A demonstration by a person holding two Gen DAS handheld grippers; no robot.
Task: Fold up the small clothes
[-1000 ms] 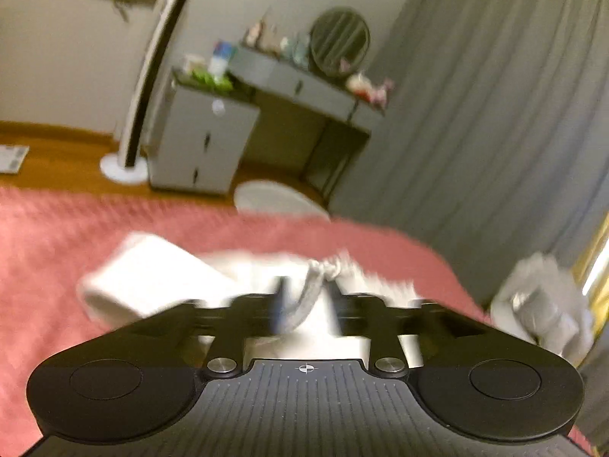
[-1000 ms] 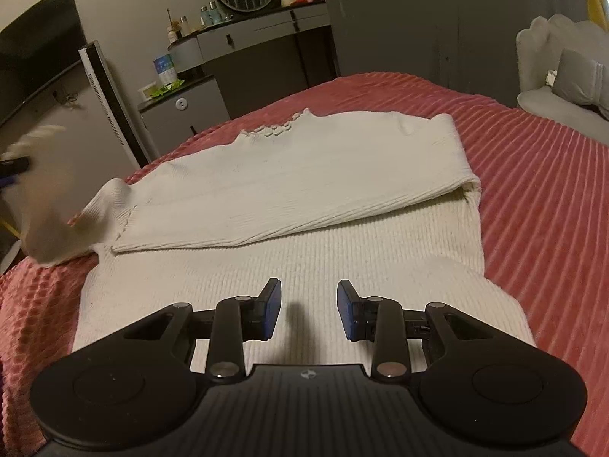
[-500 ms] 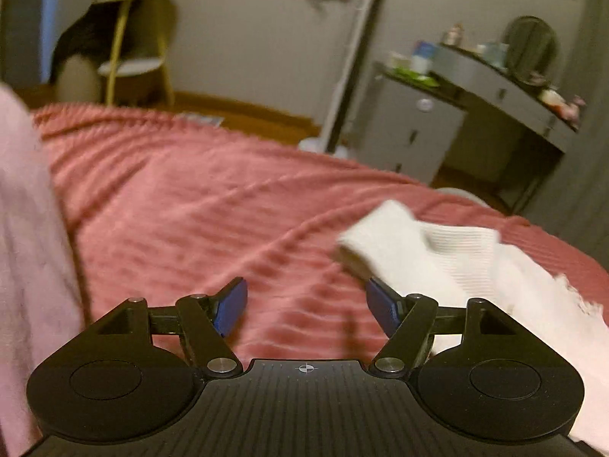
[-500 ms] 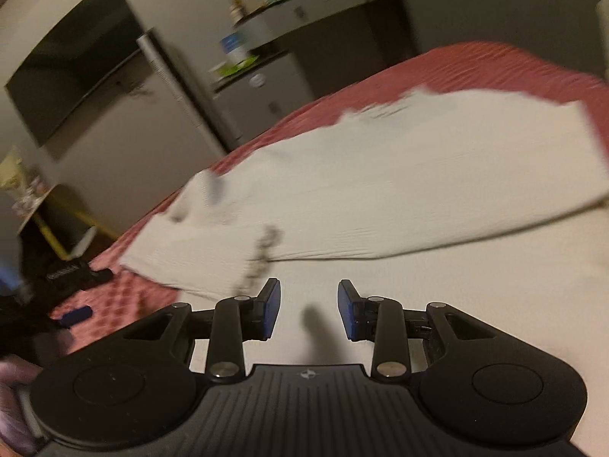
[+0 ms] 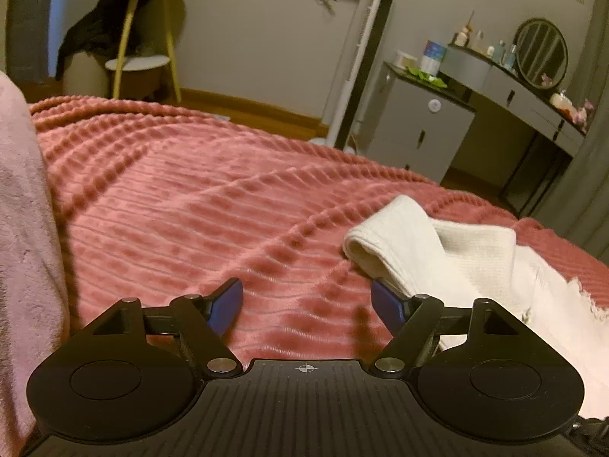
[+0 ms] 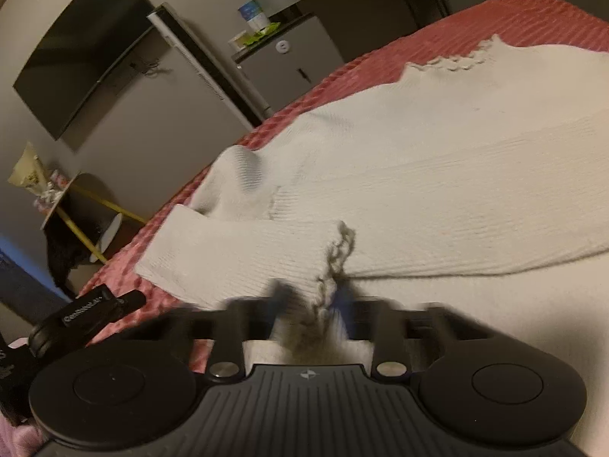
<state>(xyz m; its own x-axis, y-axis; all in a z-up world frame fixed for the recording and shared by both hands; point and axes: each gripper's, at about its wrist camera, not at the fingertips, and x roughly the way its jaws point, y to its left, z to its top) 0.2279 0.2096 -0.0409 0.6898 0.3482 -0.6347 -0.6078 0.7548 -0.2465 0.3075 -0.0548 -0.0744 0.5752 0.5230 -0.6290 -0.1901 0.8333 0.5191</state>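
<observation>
A cream knit sweater [image 6: 437,175] lies on the pink bedspread [image 5: 198,205]. Its left sleeve [image 6: 236,255] is folded across the body. My right gripper [image 6: 310,306] is blurred and closed on the frilly sleeve cuff [image 6: 335,262]. My left gripper [image 5: 306,306] is open and empty, low over bare bedspread to the left of the sweater's folded shoulder [image 5: 403,243]. The left gripper's body also shows at the lower left of the right wrist view [image 6: 83,320].
A pale pink cloth [image 5: 23,251] lies at the left edge. Beyond the bed stand a small grey cabinet [image 5: 415,133], a dresser with a round mirror [image 5: 540,53], a tall white fan [image 5: 357,61] and a yellow-legged side table [image 5: 144,38]. A wall TV [image 6: 76,53] hangs above.
My left gripper let go of the sleeve cuff, opened and swung left onto bare bedspread. My right gripper moved left to the cuff and closed on it.
</observation>
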